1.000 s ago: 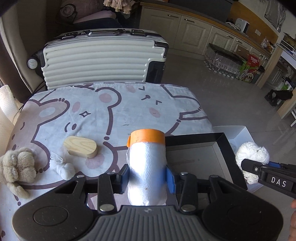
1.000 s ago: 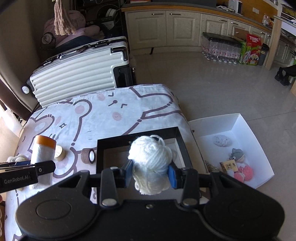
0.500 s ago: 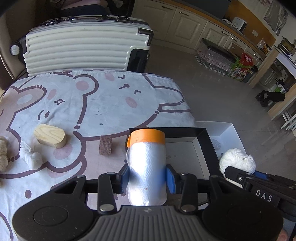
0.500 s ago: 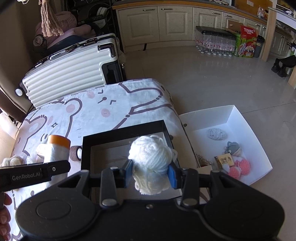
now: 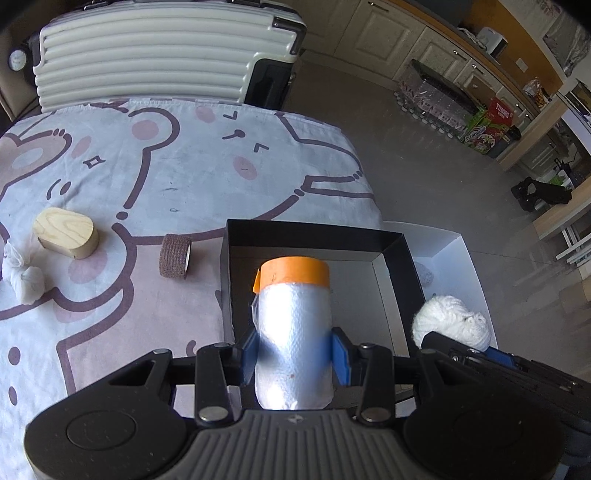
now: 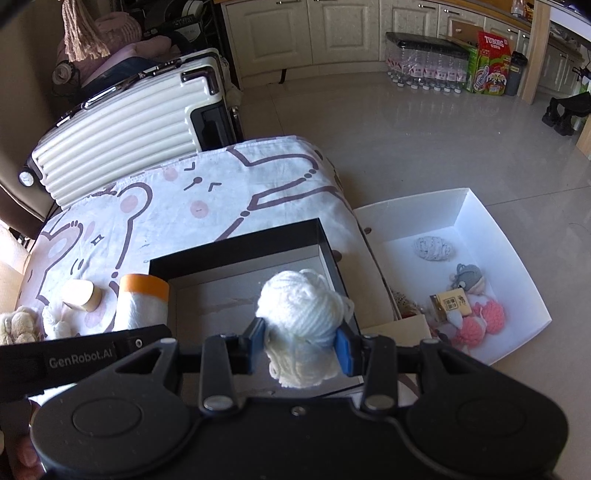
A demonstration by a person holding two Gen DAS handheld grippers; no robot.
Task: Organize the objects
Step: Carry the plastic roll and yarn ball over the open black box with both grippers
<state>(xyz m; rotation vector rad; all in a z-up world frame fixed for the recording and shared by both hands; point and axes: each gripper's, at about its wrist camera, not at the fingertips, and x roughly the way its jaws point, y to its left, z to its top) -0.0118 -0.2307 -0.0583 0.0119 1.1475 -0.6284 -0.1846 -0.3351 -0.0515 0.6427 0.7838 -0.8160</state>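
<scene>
The roll [image 5: 293,325], white film with an orange cap, is clamped between the pads of the left gripper [image 5: 294,356]; the yarn [image 6: 301,314], a white ball, is squeezed in the right gripper [image 6: 301,349]. Over the last second both hands have carried their loads in over the black box [image 5: 314,236]: a second ago the roll was above the cloth at the box's left edge, and now it hangs over the box's floor, with the yarn at its 3 o'clock near the right wall. Both grips look unchanged. My reading is that the two are about to be set inside, so lowering and letting go come next.

At the box's 9 o'clock, on the cloth [image 5: 184,158], stand a brown tape roll [image 5: 175,256], then a wood block [image 5: 66,232] and a knotted white rag [image 5: 22,277]. The cloth is a pale sheet with cartoon bears. At 12 o'clock beyond it lies a white suitcase [image 5: 155,51]. At 3 o'clock on the floor sits a white tray [image 6: 476,229] with small toys. Cabinets [image 6: 314,33] and bottle packs [image 6: 424,62] line the far wall.
</scene>
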